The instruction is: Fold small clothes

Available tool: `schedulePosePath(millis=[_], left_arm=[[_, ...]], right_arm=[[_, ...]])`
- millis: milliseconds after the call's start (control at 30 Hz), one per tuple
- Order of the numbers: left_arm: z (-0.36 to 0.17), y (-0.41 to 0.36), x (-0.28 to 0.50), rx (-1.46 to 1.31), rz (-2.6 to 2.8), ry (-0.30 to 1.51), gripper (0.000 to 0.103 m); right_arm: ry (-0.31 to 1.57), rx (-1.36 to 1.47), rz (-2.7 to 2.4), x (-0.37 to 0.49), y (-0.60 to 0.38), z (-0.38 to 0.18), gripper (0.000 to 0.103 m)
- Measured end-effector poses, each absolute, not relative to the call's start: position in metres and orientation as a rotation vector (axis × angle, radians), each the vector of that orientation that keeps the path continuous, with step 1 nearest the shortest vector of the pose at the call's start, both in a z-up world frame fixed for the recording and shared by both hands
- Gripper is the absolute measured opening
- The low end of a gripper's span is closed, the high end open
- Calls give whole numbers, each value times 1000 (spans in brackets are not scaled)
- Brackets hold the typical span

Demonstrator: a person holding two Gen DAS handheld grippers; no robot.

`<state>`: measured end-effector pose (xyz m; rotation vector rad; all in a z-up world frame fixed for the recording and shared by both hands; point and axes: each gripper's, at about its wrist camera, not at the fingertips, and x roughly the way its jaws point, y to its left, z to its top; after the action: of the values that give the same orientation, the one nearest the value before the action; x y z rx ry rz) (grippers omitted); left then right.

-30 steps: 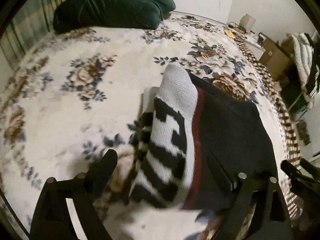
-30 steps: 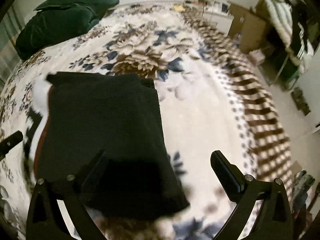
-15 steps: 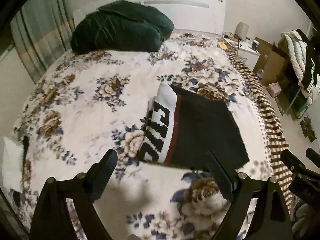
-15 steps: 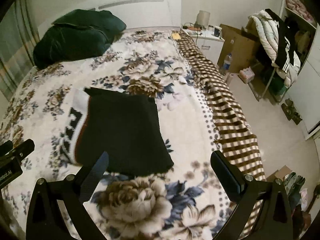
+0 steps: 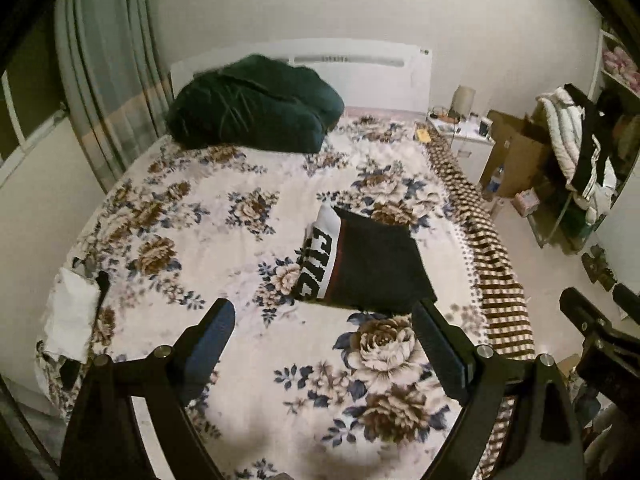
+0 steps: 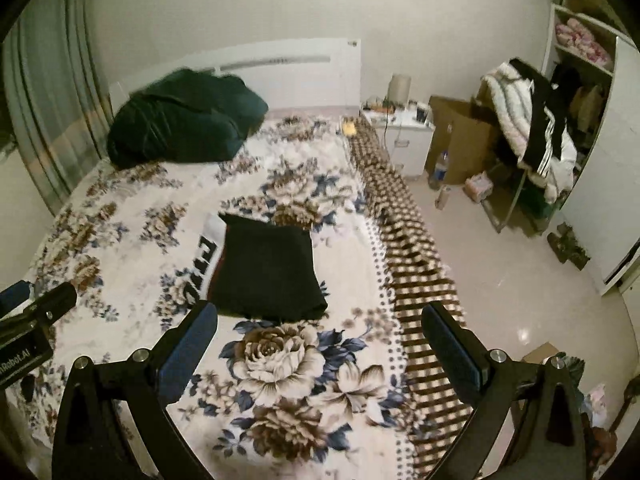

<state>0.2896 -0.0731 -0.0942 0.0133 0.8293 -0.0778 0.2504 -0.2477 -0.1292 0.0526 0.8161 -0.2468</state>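
Lying flat on the floral bedspread point(image 5: 224, 240) is the folded black garment point(image 5: 376, 264), a neat rectangle with a white band bearing black letters point(image 5: 320, 260) and a thin red stripe along its left side. Taking that garment as the landmark: the left claw point(image 5: 324, 344) hangs in the air on the near side of it, fingers spread wide with nothing between them, and well clear of the cloth. The right claw point(image 6: 320, 344) hangs likewise on the garment's near side, spread and empty, its two blue-padded fingers point(image 6: 192, 344) apart from the fabric. Beyond the garment, at the head of the bed, sits a dark green bundle of bedding point(image 5: 256, 112) against the white headboard point(image 5: 360, 68). To the garment's right a brown checked border point(image 6: 408, 248) runs down the bed's edge. Far to its left, at the bed's other edge, lies a white cloth point(image 5: 72, 316). Past the checked border stand a cardboard box point(image 6: 460, 136) and a rack heaped with clothes point(image 6: 532, 132)
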Motion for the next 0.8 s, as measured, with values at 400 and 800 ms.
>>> schedulePosePath(millis=[400, 800], left_arm=[[-13, -64, 201, 8, -79, 723, 90], [2, -64, 166, 18, -76, 682, 103]], right_arm=[[691, 19, -217, 122, -207, 2, 103], [678, 15, -184, 73, -195, 47, 103]])
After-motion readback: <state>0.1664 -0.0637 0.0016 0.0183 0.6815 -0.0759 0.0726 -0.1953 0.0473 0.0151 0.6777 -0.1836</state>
